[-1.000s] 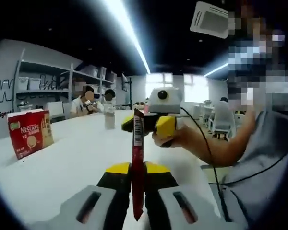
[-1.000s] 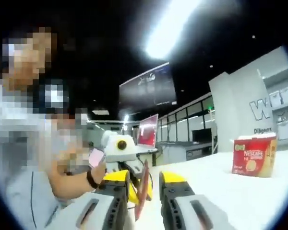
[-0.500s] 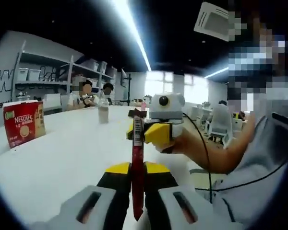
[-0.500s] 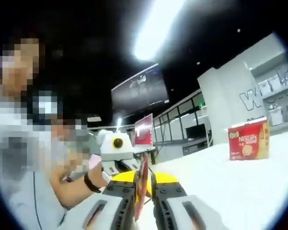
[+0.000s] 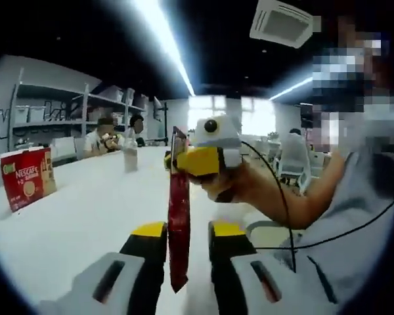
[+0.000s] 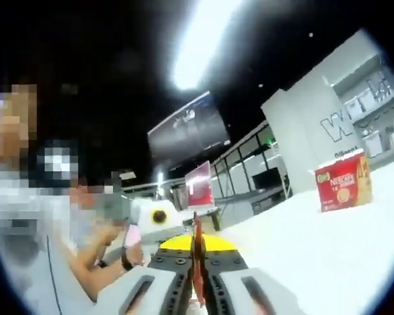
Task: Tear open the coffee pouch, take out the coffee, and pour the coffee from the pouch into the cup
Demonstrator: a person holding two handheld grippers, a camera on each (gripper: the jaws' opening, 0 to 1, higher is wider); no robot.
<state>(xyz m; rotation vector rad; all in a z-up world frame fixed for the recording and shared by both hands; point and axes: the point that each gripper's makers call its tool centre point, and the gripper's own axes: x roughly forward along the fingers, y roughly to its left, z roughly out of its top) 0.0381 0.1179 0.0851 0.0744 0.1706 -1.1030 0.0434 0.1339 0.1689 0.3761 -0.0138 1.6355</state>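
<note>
- I have the slim red foil coffee stick pouch (image 5: 178, 223) standing upright in the air ahead of both tongs, above the white bench (image 5: 72, 216).
- In the left gripper view, the left tongs (image 5: 181, 231) have their yellow-tipped jaws standing apart, with a gap on either side of the pouch's lower half. I judge they are not gripping it.
- In the same view the right tongs (image 5: 173, 159) come in beyond the pouch and meet it at its top edge. In the right gripper view the right tongs (image 6: 197, 246) have their jaws drawn together on the pouch (image 6: 197, 256), which runs edge-on up between them.
- So the pouch hangs from the right tongs alone, its lower end loose between the left jaws.
- I judge the tear has not started; I cannot make out a notch or any split at the top.
- To tear well I would first close the left tongs firmly on the pouch, just below the right grip.
- Then I would pull the two grips apart across the sealed strip, keeping the pouch upright so nothing spills.
- The red cardboard Nescafé box (image 5: 26, 188) stands far off to the left of the left tongs, out of the way.
</note>
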